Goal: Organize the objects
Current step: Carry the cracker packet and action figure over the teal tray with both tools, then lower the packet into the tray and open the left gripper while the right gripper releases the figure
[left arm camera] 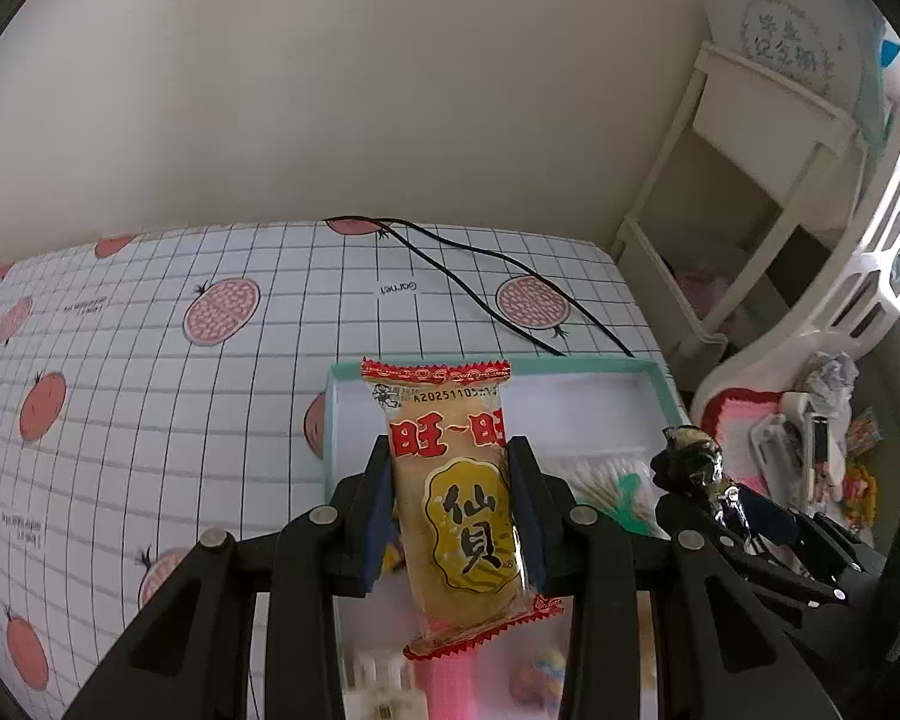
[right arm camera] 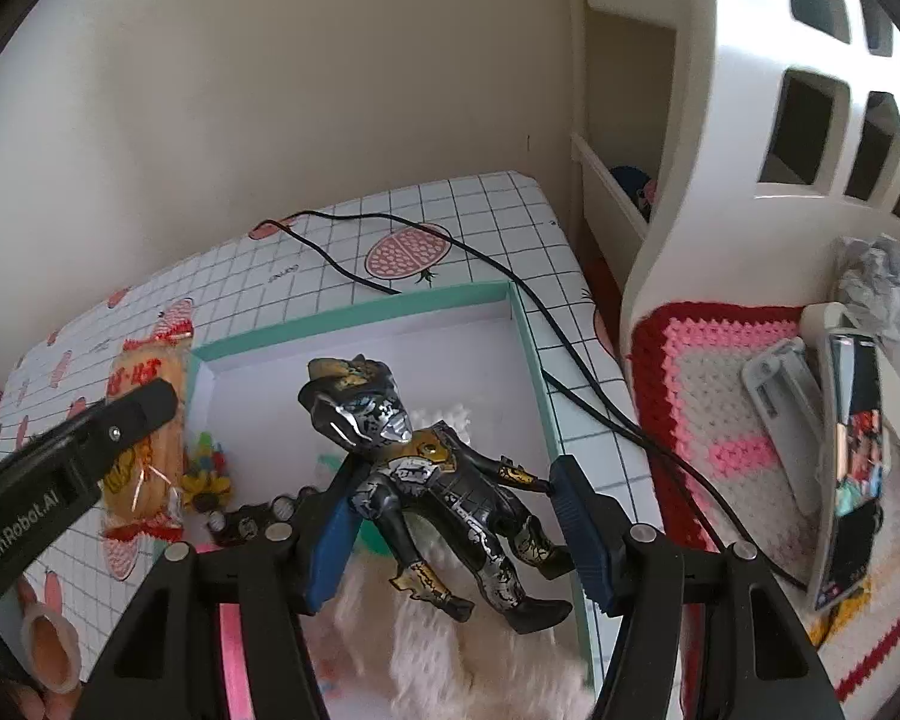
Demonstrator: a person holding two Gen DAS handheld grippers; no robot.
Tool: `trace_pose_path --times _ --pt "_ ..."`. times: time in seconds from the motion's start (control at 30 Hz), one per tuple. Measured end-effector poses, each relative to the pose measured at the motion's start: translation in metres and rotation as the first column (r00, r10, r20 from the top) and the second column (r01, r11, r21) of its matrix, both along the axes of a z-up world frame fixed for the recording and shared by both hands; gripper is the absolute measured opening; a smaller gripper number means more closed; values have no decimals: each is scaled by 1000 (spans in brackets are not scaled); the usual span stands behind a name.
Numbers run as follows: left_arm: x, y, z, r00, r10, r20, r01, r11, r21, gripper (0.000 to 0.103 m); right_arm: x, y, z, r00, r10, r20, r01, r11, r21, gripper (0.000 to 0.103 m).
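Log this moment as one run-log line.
left gripper: shut on rice cracker packet | right gripper: shut on toy figure | both over teal-rimmed box

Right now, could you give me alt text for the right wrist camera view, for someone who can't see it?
The right gripper clamps a black, silver and gold toy figure by its arms above a teal-edged white box on a grid-patterned tablecloth. At left, the left gripper holds a snack packet.

Place: I read home, likely a child's bedroom
Evidence: white bunk-bed ladder, crochet mat, fruit-print cloth on tabletop
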State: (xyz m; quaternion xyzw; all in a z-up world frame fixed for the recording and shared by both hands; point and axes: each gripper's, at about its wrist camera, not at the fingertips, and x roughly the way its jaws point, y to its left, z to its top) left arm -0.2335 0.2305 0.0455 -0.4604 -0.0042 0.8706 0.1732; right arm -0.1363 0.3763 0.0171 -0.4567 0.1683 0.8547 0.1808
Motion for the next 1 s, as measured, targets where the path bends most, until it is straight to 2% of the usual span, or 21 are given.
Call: trace_pose_path --times 0.37,0.6,1.0 --pt "-33 21 -23 1000 -10 26 12 998 -60 38 -28 16 -16 1000 15 2 -15 1000 -20 64" --pt "-40 29 -32 999 -29 40 32 997 -68 38 -41 21 -19 1000 7 -1 -7 999 -50 65" --pt "-44 32 -47 997 -31 75 36 997 -68 38 -50 16 -27 1000 15 20 -15 999 -40 65"
